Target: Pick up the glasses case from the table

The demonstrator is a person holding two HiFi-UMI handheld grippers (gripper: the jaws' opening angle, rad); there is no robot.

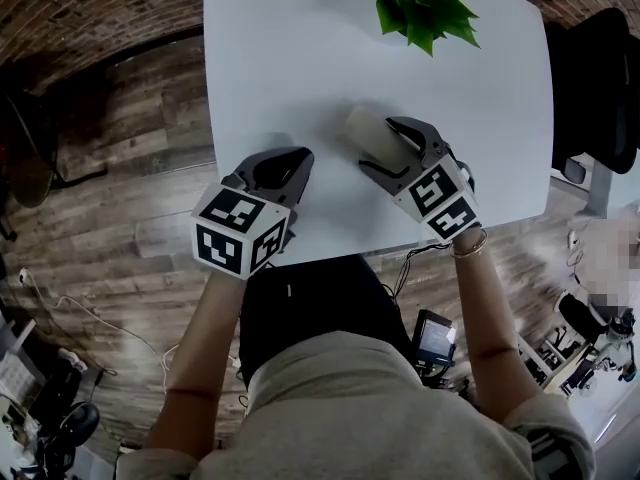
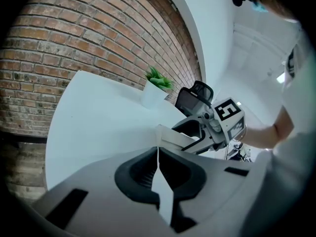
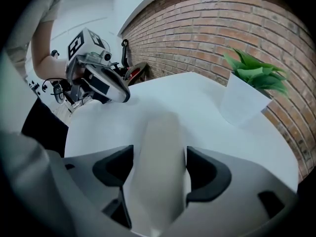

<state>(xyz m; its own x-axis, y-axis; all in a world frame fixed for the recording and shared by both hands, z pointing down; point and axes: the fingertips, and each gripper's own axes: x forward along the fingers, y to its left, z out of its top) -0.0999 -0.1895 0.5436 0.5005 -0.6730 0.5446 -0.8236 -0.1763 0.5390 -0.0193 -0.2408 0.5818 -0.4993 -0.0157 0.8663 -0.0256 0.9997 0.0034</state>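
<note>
The glasses case [image 1: 368,130] is a pale beige, rounded oblong lying on the white table [image 1: 280,68], right of centre. My right gripper [image 1: 385,148] points steeply down over it. Its dark jaws stand wide apart, one on each side of the case. In the right gripper view the case [image 3: 163,157] fills most of the gap of the right gripper [image 3: 159,169], and thin slivers of table show beside it. My left gripper [image 1: 285,163] hovers shut and empty over the table's near left part. In the left gripper view the left gripper [image 2: 158,159] has its jaws together, and the case [image 2: 173,136] lies beyond.
A green plant [image 1: 425,3] in a white pot [image 3: 247,90] stands at the table's far side. A black chair [image 1: 600,78] is beyond the right edge. Wooden floor [image 1: 110,148] lies to the left, and a brick wall [image 3: 237,23] runs behind the table.
</note>
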